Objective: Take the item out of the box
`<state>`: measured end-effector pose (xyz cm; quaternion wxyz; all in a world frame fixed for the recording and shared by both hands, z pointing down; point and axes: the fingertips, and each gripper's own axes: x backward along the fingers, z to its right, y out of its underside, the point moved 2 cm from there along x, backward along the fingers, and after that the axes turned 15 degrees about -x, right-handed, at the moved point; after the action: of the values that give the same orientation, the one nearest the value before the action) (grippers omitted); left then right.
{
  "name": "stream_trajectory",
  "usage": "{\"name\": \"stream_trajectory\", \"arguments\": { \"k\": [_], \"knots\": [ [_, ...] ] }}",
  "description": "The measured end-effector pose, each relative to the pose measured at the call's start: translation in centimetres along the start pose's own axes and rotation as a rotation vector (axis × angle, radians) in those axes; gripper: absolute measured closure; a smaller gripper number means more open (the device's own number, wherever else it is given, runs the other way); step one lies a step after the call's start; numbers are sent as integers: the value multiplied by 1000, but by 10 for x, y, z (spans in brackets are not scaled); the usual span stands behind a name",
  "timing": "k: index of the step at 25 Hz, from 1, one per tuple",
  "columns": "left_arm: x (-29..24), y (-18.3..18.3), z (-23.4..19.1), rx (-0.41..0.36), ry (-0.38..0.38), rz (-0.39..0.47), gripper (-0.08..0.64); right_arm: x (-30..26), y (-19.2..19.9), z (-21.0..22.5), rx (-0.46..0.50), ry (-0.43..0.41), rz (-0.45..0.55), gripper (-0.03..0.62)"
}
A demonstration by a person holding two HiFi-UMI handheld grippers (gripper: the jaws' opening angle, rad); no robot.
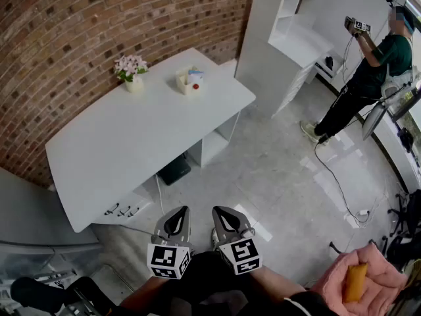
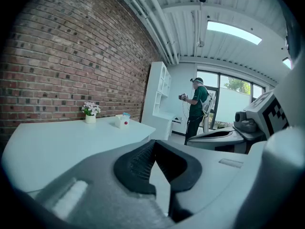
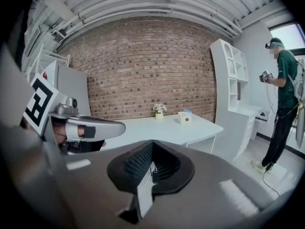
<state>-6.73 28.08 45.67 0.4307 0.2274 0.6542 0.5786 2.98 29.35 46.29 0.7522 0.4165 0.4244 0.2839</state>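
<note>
A small white box (image 1: 189, 82) stands near the far right end of the white table (image 1: 131, 150), with a red item (image 1: 195, 86) at its front and a blue one (image 1: 196, 73) sticking out on top. The box also shows far off in the left gripper view (image 2: 122, 121) and the right gripper view (image 3: 184, 118). My left gripper (image 1: 176, 214) (image 2: 153, 147) and right gripper (image 1: 223, 213) (image 3: 151, 149) are held side by side close to my body, above the floor, well short of the table. Both are shut with nothing between their jaws.
A pot of pale flowers (image 1: 131, 71) stands left of the box by the brick wall. A person (image 1: 368, 71) stands at the far right beside a white shelf unit (image 1: 296, 25). A cable (image 1: 335, 183) trails on the floor. A pink cloth (image 1: 378, 285) lies at bottom right.
</note>
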Motion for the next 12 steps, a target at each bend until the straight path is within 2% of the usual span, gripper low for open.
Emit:
{"name": "stream_trajectory", "arguments": {
  "k": [12],
  "knots": [
    [-2,-6,7,-11,-17,2,555,6,-6,9,10,-14,7,594]
  ]
}}
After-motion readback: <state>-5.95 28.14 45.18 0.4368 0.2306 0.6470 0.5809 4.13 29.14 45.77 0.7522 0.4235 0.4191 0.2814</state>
